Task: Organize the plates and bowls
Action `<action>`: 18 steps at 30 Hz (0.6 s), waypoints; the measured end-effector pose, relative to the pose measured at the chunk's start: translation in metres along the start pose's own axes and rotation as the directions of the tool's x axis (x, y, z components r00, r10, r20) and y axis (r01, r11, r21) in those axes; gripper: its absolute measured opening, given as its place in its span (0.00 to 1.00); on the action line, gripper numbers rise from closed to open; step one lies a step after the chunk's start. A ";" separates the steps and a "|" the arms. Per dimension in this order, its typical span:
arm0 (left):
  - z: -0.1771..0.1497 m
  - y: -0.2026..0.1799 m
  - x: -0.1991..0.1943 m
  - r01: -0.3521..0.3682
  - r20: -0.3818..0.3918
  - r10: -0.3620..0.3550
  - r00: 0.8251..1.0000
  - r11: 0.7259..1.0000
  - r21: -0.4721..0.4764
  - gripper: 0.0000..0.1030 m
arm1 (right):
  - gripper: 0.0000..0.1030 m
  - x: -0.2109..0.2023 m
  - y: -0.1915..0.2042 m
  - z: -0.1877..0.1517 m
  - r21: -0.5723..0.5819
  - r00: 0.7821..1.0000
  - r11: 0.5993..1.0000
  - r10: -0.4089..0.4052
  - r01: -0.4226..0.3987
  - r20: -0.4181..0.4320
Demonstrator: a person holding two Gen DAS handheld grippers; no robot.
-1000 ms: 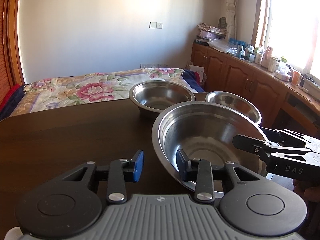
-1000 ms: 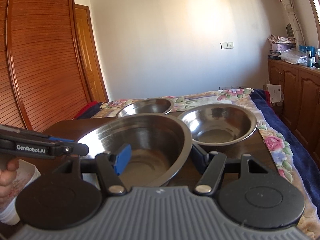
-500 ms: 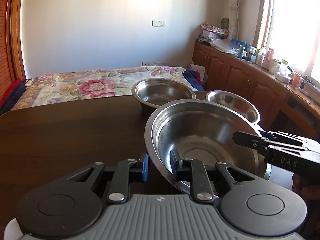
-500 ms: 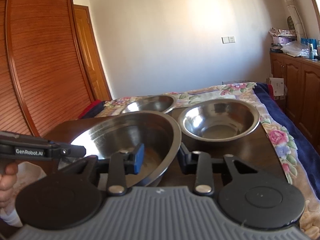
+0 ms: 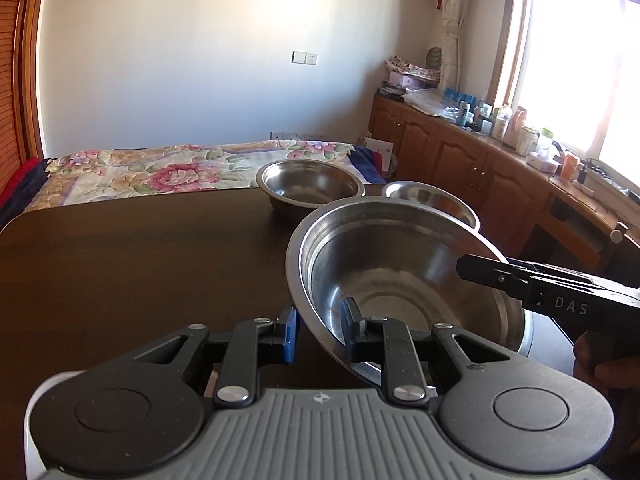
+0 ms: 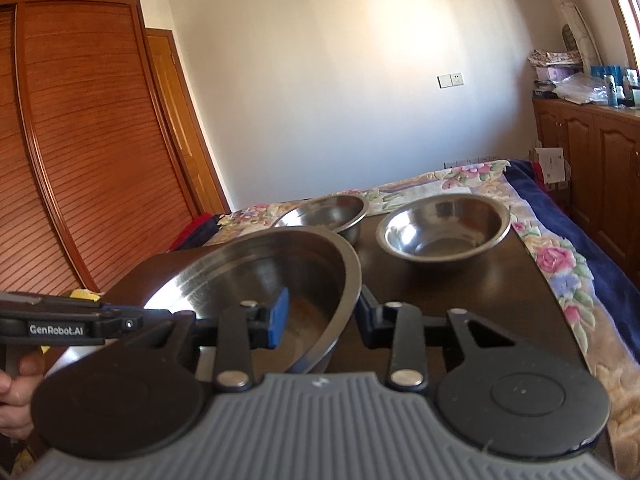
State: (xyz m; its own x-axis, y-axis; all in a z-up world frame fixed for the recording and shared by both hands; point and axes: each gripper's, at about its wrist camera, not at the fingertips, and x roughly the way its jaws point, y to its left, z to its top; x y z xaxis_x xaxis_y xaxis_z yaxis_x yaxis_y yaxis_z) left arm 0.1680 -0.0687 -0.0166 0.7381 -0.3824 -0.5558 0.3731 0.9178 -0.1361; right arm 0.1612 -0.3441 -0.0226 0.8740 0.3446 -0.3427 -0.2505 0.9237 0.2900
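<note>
I stand in a bedroom with a pale wall, a slatted wooden wardrobe (image 6: pixel 80 152) and a bed under a flowered cover (image 5: pixel 160 172) just beyond my dark wooden table (image 5: pixel 120 264). A run of wooden cabinets (image 5: pixel 480 176) lies under the bright window.

The large steel bowl (image 5: pixel 400 272) is my landmark. It sits tilted, its side toward the left gripper raised above the table. My left gripper (image 5: pixel 318 332) straddles its near rim, one blue pad outside the wall and the other inside; the gap is narrow, but I cannot tell whether the pads press the metal. My right gripper (image 6: pixel 322 316) straddles the opposite rim with a wider gap, its fingers visibly clear of the steel, so it stands open.

Behind the large bowl, toward the bed, the deep steel bowl (image 5: pixel 310 186) rests upright on the table. Beside that, at the table's cabinet-side edge, sits the smaller steel bowl (image 6: pixel 444 228), also upright and apart from the others.
</note>
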 end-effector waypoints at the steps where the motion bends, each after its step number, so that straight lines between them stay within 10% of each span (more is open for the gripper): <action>1: -0.002 0.000 -0.003 0.003 0.001 -0.003 1.000 1.000 -0.001 0.24 | 0.37 -0.002 0.000 -0.001 0.006 1.000 1.000 0.000 0.000 0.002; 18: -0.029 -0.005 -0.028 0.022 0.013 -0.022 1.000 1.000 0.002 0.24 | 0.37 -0.026 0.006 -0.027 0.065 1.000 0.998 -0.009 0.008 0.006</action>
State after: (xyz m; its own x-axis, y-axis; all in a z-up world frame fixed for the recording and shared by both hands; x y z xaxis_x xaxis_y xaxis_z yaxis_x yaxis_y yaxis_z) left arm 0.1289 -0.0598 -0.0243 0.7369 -0.4037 -0.5422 0.3899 0.9091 -0.1469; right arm 0.1261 -0.3430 -0.0361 0.8785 0.3355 -0.3402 -0.2155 0.9137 0.3446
